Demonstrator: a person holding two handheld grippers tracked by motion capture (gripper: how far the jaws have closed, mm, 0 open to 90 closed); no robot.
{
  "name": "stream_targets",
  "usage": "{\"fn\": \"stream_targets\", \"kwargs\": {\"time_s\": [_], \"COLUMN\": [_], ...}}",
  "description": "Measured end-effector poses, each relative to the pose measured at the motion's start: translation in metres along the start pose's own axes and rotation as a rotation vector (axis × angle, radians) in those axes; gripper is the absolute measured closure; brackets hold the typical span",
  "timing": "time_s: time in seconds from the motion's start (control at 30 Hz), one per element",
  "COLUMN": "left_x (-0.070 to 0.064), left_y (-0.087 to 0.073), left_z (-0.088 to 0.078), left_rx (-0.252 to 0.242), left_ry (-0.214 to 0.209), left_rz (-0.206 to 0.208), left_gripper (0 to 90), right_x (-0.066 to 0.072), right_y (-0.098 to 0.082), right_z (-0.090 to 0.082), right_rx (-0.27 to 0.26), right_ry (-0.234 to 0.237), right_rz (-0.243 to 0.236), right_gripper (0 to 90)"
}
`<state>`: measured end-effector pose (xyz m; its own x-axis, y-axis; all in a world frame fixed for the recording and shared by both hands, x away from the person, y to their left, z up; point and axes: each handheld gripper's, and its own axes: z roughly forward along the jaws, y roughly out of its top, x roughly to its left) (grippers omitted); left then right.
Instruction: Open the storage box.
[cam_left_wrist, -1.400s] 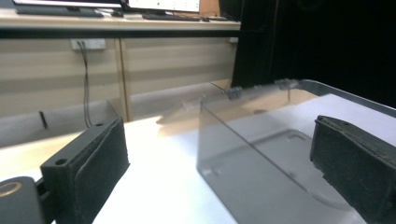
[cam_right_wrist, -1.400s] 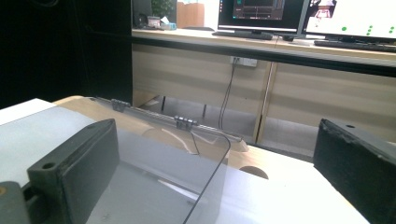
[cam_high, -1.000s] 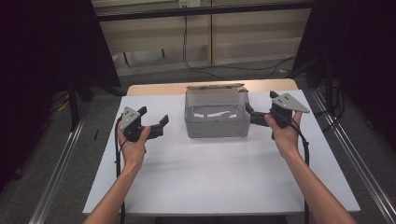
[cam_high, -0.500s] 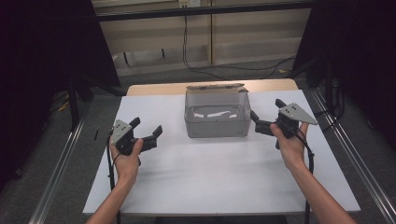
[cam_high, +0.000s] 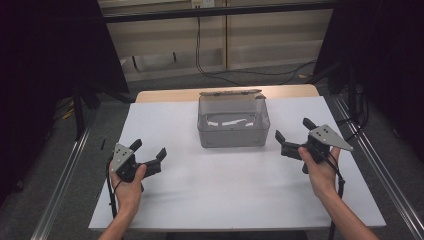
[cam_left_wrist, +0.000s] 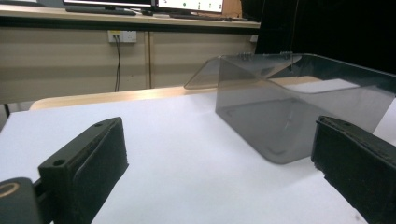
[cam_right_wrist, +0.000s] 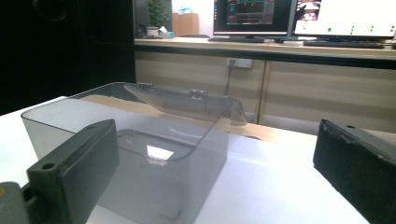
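Note:
A clear grey plastic box (cam_high: 233, 125) with its hinged lid folded back stands at the far middle of the white table (cam_high: 225, 190); nothing shows inside it. My left gripper (cam_high: 148, 153) is open at the near left, well clear of the box, jaws pointing right toward it. My right gripper (cam_high: 292, 131) is open at the right, a short way from the box's right wall. In the left gripper view the box (cam_left_wrist: 299, 109) sits ahead to the right between empty jaws. In the right gripper view the box (cam_right_wrist: 140, 144) is close at the left.
Metal rails (cam_high: 65, 175) run along both table sides. A wooden strip (cam_high: 165, 95) lies behind the white surface. A bench with monitors (cam_right_wrist: 303, 18) stands beyond the table. White tabletop spreads in front of the box.
Both hands have drawn back toward the near edge and away from the box. The left one moved farther. Both grippers stayed open.

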<state>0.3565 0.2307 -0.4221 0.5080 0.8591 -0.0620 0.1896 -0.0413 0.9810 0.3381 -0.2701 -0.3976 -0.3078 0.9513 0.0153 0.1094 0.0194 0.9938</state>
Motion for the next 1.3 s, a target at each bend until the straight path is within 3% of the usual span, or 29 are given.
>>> {"fn": "stream_targets", "kwargs": {"time_s": [0.03,0.27,0.33,0.43,0.53,0.73,1.17,1.3], "left_x": [0.000,-0.002,-0.003,-0.005,-0.008,-0.013,-0.017,-0.016], "left_y": [-0.002,-0.007,-0.009,-0.011,-0.012,-0.018,-0.026,-0.030], "left_z": [-0.005,-0.018,-0.023,-0.030,-0.035,-0.047,-0.064,-0.067], "left_rx": [-0.004,0.008,-0.006,-0.005,0.000,0.010,0.021,0.016], "left_ry": [-0.005,0.004,0.002,0.009,-0.010,0.034,0.051,0.055], "left_rz": [-0.022,-0.019,-0.034,-0.035,-0.010,-0.065,-0.053,-0.069], "left_gripper": [3.4,3.4,3.6,3.7,3.7,3.8,4.0,4.0], "right_x": [0.000,0.001,-0.001,-0.003,-0.004,-0.002,-0.006,-0.008], "right_y": [-0.002,-0.011,-0.015,-0.021,-0.025,-0.029,-0.043,-0.046], "right_z": [-0.006,-0.022,-0.027,-0.035,-0.043,-0.059,-0.093,-0.099], "right_rx": [-0.003,0.008,0.022,0.029,0.037,0.036,0.053,0.046], "right_ry": [-0.005,-0.007,-0.004,-0.026,-0.033,-0.066,-0.131,-0.143], "right_rz": [0.003,0.002,0.024,0.006,0.011,0.009,0.012,0.003], "right_gripper": [0.1,0.0,0.0,0.0,0.1,0.2,0.6,0.6]}}
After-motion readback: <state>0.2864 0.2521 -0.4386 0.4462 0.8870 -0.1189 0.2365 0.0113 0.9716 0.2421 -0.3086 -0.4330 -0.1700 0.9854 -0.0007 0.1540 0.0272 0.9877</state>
